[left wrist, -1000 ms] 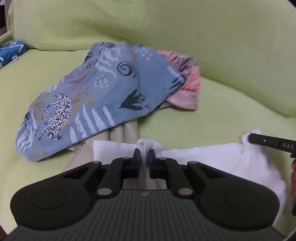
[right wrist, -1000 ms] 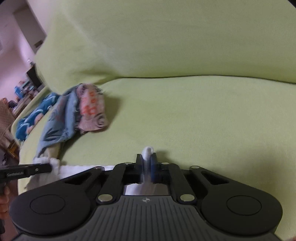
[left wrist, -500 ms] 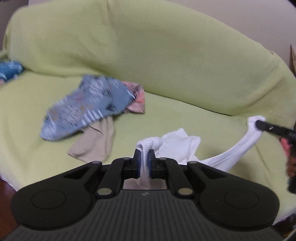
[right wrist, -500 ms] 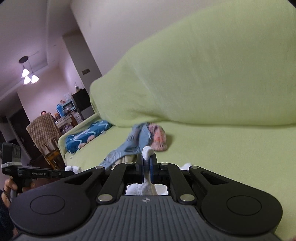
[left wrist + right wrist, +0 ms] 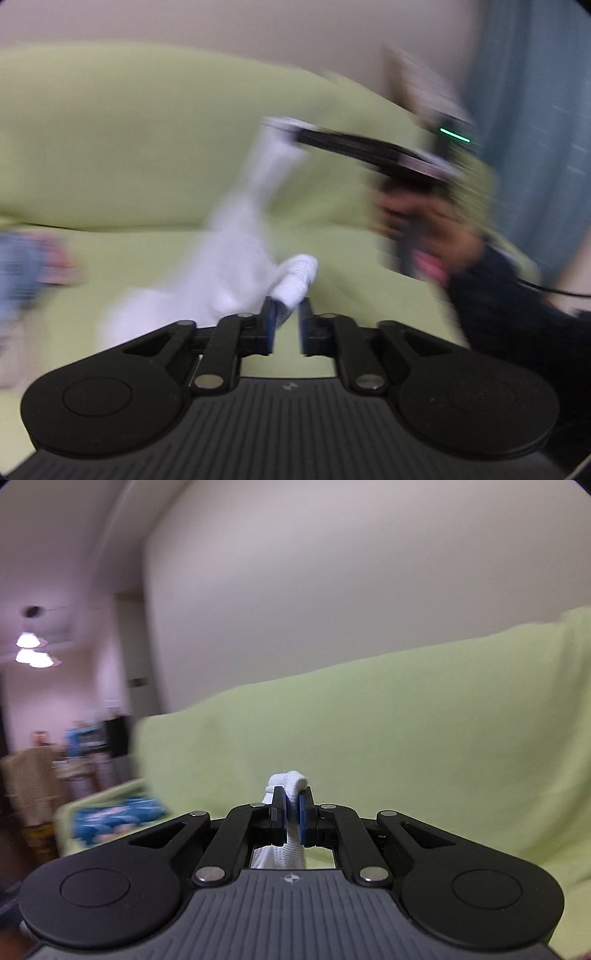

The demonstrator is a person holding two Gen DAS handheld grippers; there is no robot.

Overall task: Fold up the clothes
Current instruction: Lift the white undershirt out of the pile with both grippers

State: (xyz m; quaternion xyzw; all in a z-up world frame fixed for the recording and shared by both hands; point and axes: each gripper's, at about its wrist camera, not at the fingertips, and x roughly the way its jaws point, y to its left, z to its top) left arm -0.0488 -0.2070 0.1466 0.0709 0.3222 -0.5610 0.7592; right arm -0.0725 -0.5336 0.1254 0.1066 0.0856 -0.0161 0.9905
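- White garment (image 5: 240, 236) is up in the air over the sofa's seat, strung between both grippers; its lower part sags toward the seat's front edge.
- Left gripper (image 5: 287, 325): jaws look a bit parted, w/ the ribbed hem (image 5: 297, 278) sitting between the blue pads and leaning on the left pad. Blurry, so can't tell if it's really pinched or slipping.
- Right gripper (image 5: 291, 808): jaws narrow, clamped on a bunched white edge (image 5: 288, 781), cloth hanging below thru the gap.
- Farther off in the left view, that right tool's fingers hold the garment's other corner high, near the sofa back (image 5: 110, 129).
- Other clothes, a blue/pink blur (image 5: 33, 258), lie at the seat's left edge.
- Looks like the shake-out/spread step, early in the fold. To do it well: firm up the left grip first, keep both corners level & taut, then lay the piece flat on bare seat, apart from the pile.
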